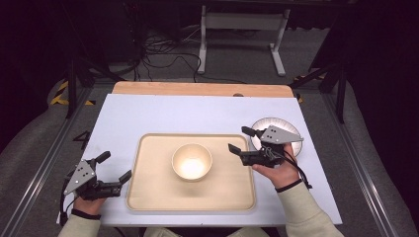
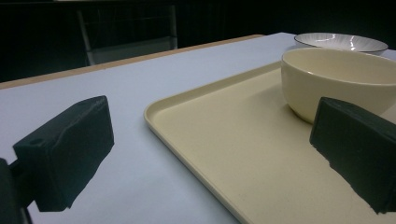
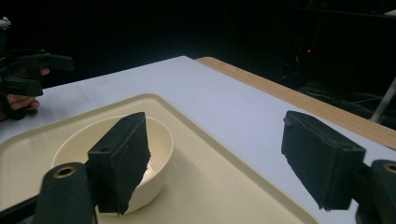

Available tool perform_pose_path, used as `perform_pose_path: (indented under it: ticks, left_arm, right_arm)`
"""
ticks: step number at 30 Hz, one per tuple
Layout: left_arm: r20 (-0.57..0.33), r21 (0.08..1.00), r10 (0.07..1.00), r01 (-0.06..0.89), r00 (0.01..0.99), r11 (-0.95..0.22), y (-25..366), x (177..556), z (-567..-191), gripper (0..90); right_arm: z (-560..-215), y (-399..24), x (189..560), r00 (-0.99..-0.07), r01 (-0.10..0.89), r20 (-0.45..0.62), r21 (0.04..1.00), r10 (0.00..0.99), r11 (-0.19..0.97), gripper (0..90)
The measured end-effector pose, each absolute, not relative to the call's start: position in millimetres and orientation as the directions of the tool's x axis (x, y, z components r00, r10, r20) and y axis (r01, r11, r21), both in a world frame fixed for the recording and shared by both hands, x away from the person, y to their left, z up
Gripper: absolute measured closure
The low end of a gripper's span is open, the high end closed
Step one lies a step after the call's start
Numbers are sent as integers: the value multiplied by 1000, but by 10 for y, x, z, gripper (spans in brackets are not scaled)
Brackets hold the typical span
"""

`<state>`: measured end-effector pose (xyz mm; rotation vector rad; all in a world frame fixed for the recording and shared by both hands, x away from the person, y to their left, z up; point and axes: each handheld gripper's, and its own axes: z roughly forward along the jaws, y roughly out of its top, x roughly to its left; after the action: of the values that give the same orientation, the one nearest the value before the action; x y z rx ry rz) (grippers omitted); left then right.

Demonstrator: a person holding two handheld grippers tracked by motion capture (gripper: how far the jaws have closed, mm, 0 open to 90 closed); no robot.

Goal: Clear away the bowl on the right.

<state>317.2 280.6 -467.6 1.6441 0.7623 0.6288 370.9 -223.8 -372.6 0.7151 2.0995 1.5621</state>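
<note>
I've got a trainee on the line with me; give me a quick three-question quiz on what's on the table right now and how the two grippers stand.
1. True or false: the cream bowl stands on the tray.
2. Which gripper hovers nearer the striped plate: (a) the left gripper or (b) the right gripper?
3. Fill in: the jaws of both grippers are ____, with nothing between them.

Key
1. True: it stands near the tray's middle.
2. (b): the plate lies off the tray, on the white table, just behind that gripper.
3. Open.
</note>
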Motion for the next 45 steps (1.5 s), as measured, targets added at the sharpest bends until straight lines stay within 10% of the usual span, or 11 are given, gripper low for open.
perform_pose_path:
  ticks: [19, 45]
  left_arm:
    - [0, 980, 768, 152, 641, -127, 2806, 3168, -4674, 3]
    - [0, 981, 764, 148, 645, -125, 2808, 3168, -4673, 3]
  right_arm:
    - [-3887, -2676, 3626, -744, 82, -56, 981, 666, 175, 238]
    - [-4290, -2968, 3491, -739, 13, -81, 991, 669, 134, 8]
